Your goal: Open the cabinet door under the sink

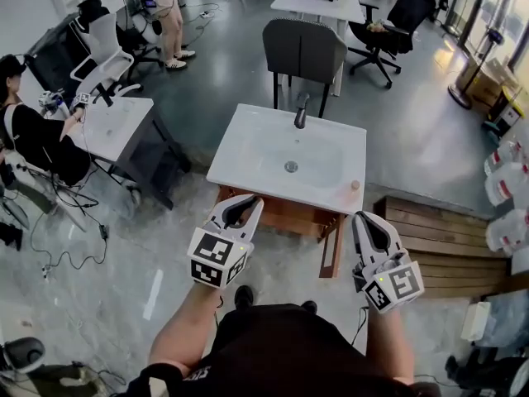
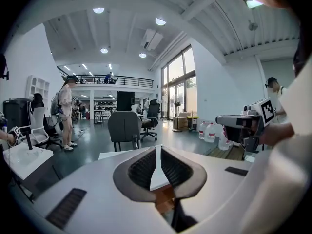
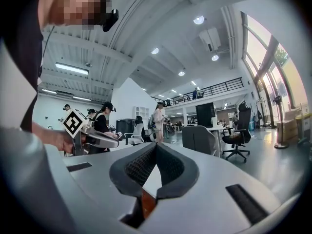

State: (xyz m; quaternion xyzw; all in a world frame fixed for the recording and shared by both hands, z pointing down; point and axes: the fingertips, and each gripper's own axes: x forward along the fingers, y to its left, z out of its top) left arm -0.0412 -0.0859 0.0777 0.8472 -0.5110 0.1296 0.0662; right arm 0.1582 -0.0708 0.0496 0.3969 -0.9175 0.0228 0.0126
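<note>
The cabinet door (image 1: pixel 331 248), under the sink (image 1: pixel 289 160), stands just beyond the fingers of your right gripper (image 1: pixel 360 218), well right of your left gripper (image 1: pixel 250 203). It looks like stiff, light wood, so hook its free edge. Both pairs of fingers are clenched on nothing.
</note>
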